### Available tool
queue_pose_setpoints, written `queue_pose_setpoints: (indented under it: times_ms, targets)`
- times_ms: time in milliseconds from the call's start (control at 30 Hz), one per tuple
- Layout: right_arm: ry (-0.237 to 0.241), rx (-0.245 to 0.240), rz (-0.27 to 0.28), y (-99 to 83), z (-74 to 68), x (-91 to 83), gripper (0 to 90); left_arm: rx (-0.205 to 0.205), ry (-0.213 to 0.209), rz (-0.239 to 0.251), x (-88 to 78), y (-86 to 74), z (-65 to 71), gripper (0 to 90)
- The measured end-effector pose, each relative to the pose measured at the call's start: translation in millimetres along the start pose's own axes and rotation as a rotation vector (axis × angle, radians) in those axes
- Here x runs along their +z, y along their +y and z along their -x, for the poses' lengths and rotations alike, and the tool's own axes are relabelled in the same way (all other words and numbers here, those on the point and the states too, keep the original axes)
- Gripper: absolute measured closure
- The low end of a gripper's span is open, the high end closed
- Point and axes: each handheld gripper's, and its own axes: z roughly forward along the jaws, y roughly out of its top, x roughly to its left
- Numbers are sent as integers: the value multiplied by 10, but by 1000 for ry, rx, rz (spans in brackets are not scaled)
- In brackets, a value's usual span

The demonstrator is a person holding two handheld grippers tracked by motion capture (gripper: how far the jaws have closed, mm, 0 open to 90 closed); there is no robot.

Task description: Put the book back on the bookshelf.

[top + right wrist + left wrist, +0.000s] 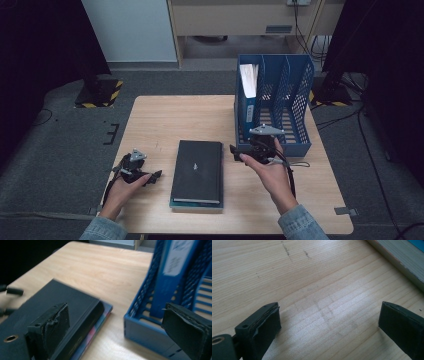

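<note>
A matte black hardcover book [197, 170], flat and rectangular, lies on a second book [96, 336] with a colourful cover edge, on the pale wood-grain tabletop [165, 117]. Just right of the black book stands a blue perforated plastic file rack [295, 100], holding a blue folder [247, 92] upright in the slot nearest the book. The right claw [234, 150] hovers between book and rack, its padded jaws wide and empty. Left of the book, the left claw [156, 175] rests low, wide, empty.
</note>
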Motion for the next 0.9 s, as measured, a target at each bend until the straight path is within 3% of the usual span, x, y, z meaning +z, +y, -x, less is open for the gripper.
queue_pose_setpoints:
  times_ms: [200, 367, 500, 600, 700, 767, 900]
  targets:
    - [36, -51, 10, -149, -247, 15, 94, 19, -14, 16, -57, 8, 38, 31]
    - [61, -93, 2, -291, -400, 39, 107, 4, -23, 38, -126, 6, 52, 35]
    - [82, -94, 4, -372, -463, 70, 110, 18, -6, 42, -162, 25, 74, 41]
    - [90, -83, -8, -418, -483, 122, 110, 5, -4, 52, -205, 36, 72, 41]
    - [84, -105, -24, -471, -500, 185, 105, 17, -7, 58, -249, 50, 110, 43]
    - [87, -146, -37, -513, -538, 217, 104, 26, 2, 61, -283, 77, 153, 44]
    - [121, -127, -46, -599, -602, 274, 97, 34, -14, 112, -383, 171, 251, 46]
